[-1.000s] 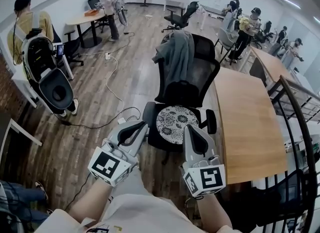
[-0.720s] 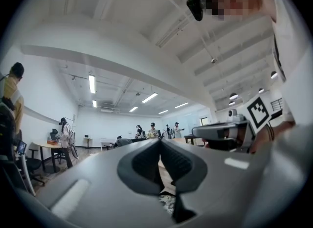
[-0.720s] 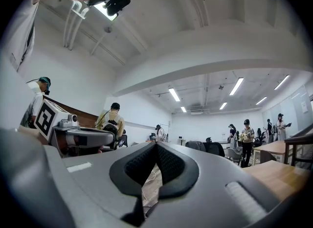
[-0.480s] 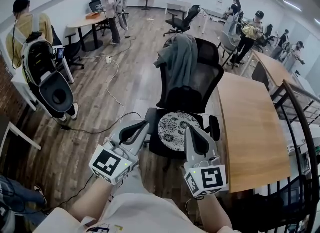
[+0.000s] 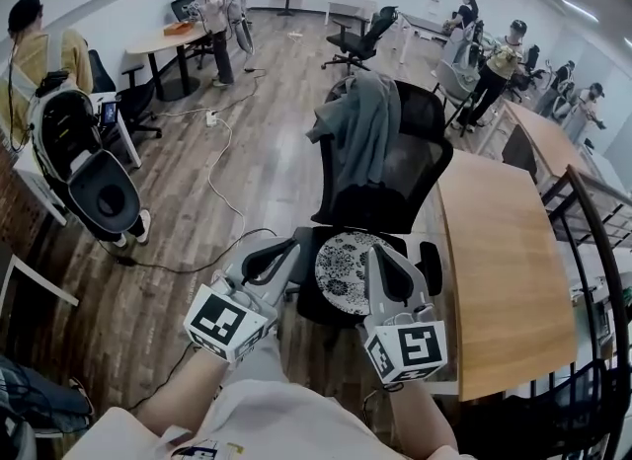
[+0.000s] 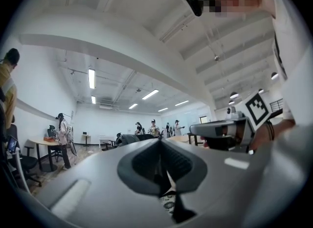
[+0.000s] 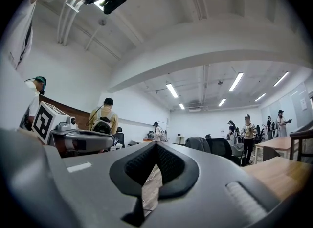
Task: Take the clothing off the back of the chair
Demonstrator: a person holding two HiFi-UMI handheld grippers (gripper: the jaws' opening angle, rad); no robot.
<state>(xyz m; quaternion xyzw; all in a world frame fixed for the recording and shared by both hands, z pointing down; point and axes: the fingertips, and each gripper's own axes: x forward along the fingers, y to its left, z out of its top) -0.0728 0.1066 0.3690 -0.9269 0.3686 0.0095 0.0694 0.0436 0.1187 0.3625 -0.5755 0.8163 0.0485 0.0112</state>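
A grey garment (image 5: 360, 122) hangs over the top of the backrest of a black mesh office chair (image 5: 390, 177). A patterned cushion (image 5: 348, 263) lies on its seat. My left gripper (image 5: 287, 248) is shut and empty, with its tip at the seat's front left edge. My right gripper (image 5: 376, 253), also shut and empty, reaches over the front of the seat. Both are well short of the garment. The left gripper view shows the left gripper (image 6: 160, 145) with its jaws together. The right gripper (image 7: 155, 148) is likewise shut, with the draped garment (image 7: 197, 144) far ahead.
A long wooden desk (image 5: 504, 251) stands right of the chair, and a black railing (image 5: 595, 280) lies beyond it. A cable (image 5: 223, 184) runs across the wood floor on the left. A white and black machine (image 5: 89, 167) stands at the left. Several people, chairs and a round table (image 5: 168, 38) are further back.
Both grippers have moved forward together toward the chair. Their tips now reach the front of the seat. The jaws have stayed shut.
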